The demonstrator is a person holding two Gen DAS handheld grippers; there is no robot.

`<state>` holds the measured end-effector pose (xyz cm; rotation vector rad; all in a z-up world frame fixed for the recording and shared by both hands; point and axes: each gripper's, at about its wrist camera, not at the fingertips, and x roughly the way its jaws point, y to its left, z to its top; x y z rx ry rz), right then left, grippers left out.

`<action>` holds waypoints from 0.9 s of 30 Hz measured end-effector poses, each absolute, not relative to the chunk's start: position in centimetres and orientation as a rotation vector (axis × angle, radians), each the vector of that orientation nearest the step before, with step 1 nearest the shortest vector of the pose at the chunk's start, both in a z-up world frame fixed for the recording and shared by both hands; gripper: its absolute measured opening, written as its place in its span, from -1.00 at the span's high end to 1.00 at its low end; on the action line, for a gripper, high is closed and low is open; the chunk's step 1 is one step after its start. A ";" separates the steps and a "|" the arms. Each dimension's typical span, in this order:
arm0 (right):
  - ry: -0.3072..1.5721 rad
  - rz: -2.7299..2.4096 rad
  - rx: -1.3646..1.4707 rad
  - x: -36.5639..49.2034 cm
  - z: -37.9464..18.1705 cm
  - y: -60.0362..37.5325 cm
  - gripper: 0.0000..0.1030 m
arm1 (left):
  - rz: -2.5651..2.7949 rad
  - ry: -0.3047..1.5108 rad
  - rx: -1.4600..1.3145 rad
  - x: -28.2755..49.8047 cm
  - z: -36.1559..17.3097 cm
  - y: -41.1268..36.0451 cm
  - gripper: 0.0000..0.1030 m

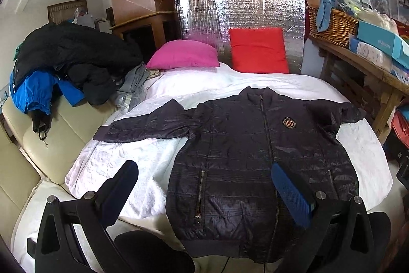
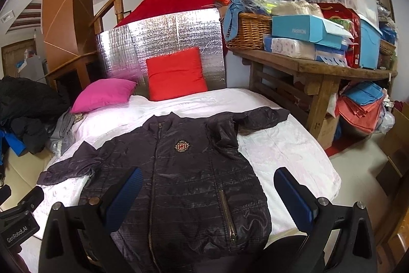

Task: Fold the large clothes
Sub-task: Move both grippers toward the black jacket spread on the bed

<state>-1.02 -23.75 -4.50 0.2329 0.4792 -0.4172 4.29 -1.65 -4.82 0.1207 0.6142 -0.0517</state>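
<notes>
A dark quilted jacket (image 1: 245, 150) with a crest badge lies flat, front up and zipped, on a white bed sheet (image 1: 133, 160). Its left sleeve (image 1: 145, 124) is spread sideways. Its right sleeve (image 2: 227, 129) is bent near the shoulder. The jacket also shows in the right wrist view (image 2: 184, 186). My left gripper (image 1: 204, 178) is open and empty, hovering above the jacket's lower left part. My right gripper (image 2: 208, 186) is open and empty, above the jacket's lower right part. The left gripper's body (image 2: 18, 216) shows at the left edge of the right wrist view.
A pink pillow (image 1: 184, 55) and a red pillow (image 1: 258, 50) lean on a silver foil board (image 1: 240, 12) at the head of the bed. A pile of dark and blue clothes (image 1: 61, 63) sits on a cream sofa (image 1: 35, 140) at left. A cluttered wooden bench (image 2: 317, 68) stands at right.
</notes>
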 end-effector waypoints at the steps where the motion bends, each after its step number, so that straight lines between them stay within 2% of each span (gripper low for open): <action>1: 0.479 -0.418 0.234 -1.0 -4.5 -23.8 -1.00 | -0.052 0.614 0.123 4.3 -4.8 -1.8 -1.00; 27: 0.533 -0.420 0.199 2.8 -6.7 -24.6 -1.00 | -0.053 0.672 0.135 8.0 -7.4 -3.1 -1.00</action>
